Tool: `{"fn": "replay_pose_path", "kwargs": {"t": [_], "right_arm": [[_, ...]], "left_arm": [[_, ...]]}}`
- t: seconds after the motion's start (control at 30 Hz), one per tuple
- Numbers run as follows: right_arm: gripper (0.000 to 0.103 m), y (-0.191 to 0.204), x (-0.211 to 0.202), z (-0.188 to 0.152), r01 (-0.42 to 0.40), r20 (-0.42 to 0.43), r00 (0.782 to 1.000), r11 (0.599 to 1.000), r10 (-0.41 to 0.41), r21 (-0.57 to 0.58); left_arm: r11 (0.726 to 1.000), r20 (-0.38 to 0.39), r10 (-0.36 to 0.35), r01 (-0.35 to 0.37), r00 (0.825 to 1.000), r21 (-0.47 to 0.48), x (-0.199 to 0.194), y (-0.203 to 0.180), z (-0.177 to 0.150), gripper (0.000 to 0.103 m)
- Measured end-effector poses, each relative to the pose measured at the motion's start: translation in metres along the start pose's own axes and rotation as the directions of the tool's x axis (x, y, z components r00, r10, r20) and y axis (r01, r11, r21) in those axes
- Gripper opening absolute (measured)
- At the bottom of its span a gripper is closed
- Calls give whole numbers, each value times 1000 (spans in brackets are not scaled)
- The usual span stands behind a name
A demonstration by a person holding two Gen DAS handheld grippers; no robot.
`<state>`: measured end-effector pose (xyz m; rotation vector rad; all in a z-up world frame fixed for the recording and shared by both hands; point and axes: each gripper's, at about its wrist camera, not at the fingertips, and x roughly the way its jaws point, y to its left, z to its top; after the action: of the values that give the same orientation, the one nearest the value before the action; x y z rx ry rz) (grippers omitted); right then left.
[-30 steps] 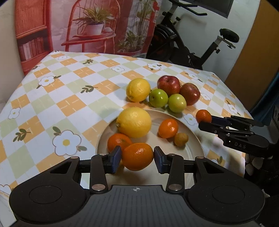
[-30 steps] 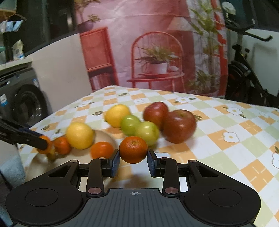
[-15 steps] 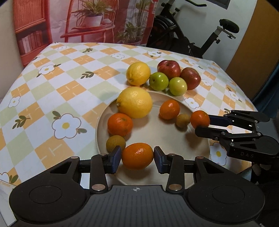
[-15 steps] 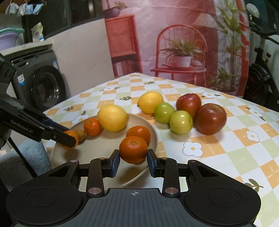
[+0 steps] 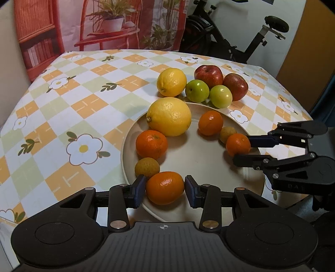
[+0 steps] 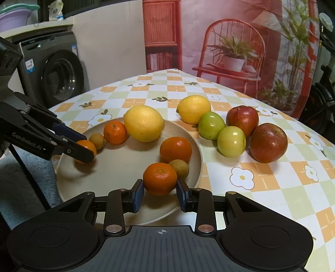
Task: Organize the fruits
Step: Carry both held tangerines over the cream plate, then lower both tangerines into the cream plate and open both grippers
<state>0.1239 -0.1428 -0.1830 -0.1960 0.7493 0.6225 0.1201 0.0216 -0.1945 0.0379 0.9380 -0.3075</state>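
A: Claw, left: pads clamped on an oval orange, low over the near rim of the plate. Its long axis runs straight across from pad to pad.

B: Claw, right: clamped on a mandarin, stem dimple facing up toward the camera, round with no clear long axis. It sits at the plate's near right edge, touching a small tan fruit.

A: Items only the left wrist view gives: the black exercise bike behind the bench, and the right claw from the side, with the mandarin between its tips.

B: Items only the right wrist view gives: a grey washing machine at far left with a purple basin above it, and the left claw from the side; here the oval orange is half hidden behind the near finger.

A: Plate contents, both views: large lemon, stem nub pointing left and long axis crosswise; two loose mandarins; two small tan fruits.

B: Off the plate, on the checked cloth: a smaller lemon, nub pointing left; two green apples, touching; two red apples just behind and beside them, stems up.
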Motion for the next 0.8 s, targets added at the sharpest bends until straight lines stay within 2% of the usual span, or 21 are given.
{"fn": "replay_pose_path", "kwargs": {"t": [0.3, 0.8], "right_arm": [[31, -2, 7, 4, 26, -4, 1000, 999, -27, -18], [31, -2, -1, -2, 7, 22, 1000, 1000, -7, 8]], "left_arm": [[1000, 16, 19, -20, 1000, 10, 0, 0, 0, 43], [999, 31, 34, -34, 999, -3, -7, -1, -3, 43]]}}
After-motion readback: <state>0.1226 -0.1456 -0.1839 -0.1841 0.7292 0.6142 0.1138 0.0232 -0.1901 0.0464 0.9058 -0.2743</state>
